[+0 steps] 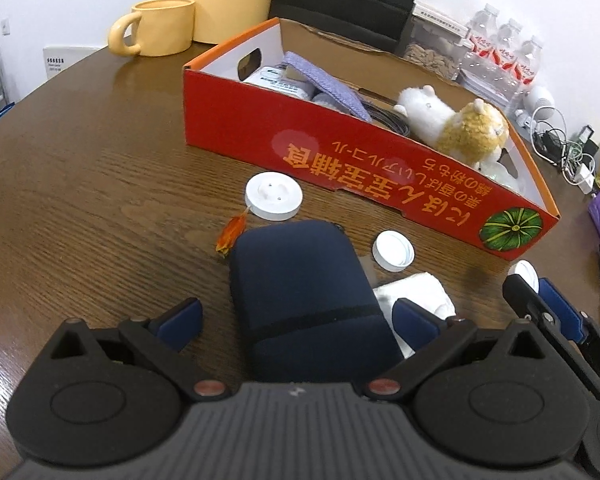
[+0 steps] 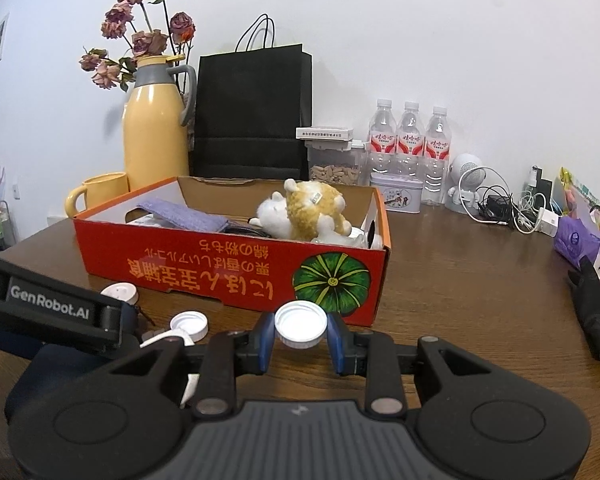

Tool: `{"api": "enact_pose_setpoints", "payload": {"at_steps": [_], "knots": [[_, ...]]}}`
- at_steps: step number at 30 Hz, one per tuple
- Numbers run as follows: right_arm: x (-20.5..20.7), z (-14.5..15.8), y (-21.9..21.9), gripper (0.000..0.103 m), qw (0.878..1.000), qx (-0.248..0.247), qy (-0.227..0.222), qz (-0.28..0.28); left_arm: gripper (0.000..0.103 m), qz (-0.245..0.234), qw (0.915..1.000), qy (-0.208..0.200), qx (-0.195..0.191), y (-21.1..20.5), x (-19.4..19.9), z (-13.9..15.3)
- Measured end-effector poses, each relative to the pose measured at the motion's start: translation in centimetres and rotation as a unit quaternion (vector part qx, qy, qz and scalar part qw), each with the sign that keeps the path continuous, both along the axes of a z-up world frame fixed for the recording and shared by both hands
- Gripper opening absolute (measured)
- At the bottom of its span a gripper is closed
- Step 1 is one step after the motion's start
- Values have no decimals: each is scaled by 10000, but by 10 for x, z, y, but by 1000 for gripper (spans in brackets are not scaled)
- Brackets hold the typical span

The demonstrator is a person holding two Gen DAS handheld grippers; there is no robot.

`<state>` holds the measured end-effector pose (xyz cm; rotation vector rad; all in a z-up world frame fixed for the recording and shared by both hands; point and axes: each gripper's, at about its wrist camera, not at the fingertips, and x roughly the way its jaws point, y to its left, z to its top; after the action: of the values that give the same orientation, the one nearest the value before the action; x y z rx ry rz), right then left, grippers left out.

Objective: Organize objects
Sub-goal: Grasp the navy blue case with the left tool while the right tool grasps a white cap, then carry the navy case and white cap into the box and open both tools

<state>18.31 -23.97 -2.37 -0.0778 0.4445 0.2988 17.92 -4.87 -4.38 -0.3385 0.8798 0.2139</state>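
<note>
My left gripper [image 1: 298, 314] stands open over a dark navy zip case [image 1: 300, 292] lying on the wooden table [image 1: 100, 200]. Its blue pads sit either side of the case, with a gap on the left. My right gripper [image 2: 301, 338] is shut on a white bottle cap [image 2: 300, 324], held just in front of the red cardboard box [image 2: 228, 276]. That box [image 1: 340, 160] holds plush toys [image 1: 452, 124], a purple cloth [image 1: 332, 84] and a cable. Loose on the table are a white round disc [image 1: 273, 197], a second white cap [image 1: 393, 251], an orange feather-like scrap [image 1: 230, 236] and a white cloth [image 1: 416, 292].
A yellow mug [image 1: 156, 26] and yellow thermos [image 2: 154, 136] stand behind the box, beside a black paper bag [image 2: 252, 116]. Water bottles [image 2: 410, 140], a tin, a small white speaker and tangled cables [image 2: 512, 208] line the back right. A purple bag [image 2: 576, 240] and a black folded item [image 2: 596, 320] lie at right.
</note>
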Motion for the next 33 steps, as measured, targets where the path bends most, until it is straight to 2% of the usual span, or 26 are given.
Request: {"api": "enact_pose_setpoints", "payload": {"at_steps": [1,3,6,15,20,22,25,26,28,29,31,33], "knots": [[0,0,0,27,10000,-5,-1,-4,99,-83,10000,-24,20,-2,0,0],[-1,0,0,27,10000,-8,-3,-11,81,-221,9997,-132,18,-3,-2,2],[0,0,0,27,10000,0,16,-28,73,-355,9989,-281,-93,0,-8,4],[-1,-1,0,27,10000,-25,46,-21,58,-492,9957,-780,-52,17,-22,14],[-1,-1,0,27,9999,-25,110,13,50,-600,9946,-851,-40,22,-24,13],[1,-2,1,27,9998,-47,168,21,51,-654,9946,-799,-63,23,-23,10],[3,-3,1,27,9997,-70,218,-5,58,-685,9946,-782,-42,24,-24,5],[3,-3,1,27,9997,-68,218,-16,62,-664,9947,-784,15,23,-24,5],[3,-3,1,27,9997,-80,228,-25,80,-746,9946,-712,138,17,-23,4],[3,-4,2,27,9997,-94,239,-28,92,-837,9939,-674,245,12,-23,3],[4,-4,2,27,9996,-121,253,-25,94,-940,9914,-728,538,-1,-26,0],[3,-4,2,27,9996,-136,235,-27,91,-844,9922,-712,574,-4,-26,-6]]}}
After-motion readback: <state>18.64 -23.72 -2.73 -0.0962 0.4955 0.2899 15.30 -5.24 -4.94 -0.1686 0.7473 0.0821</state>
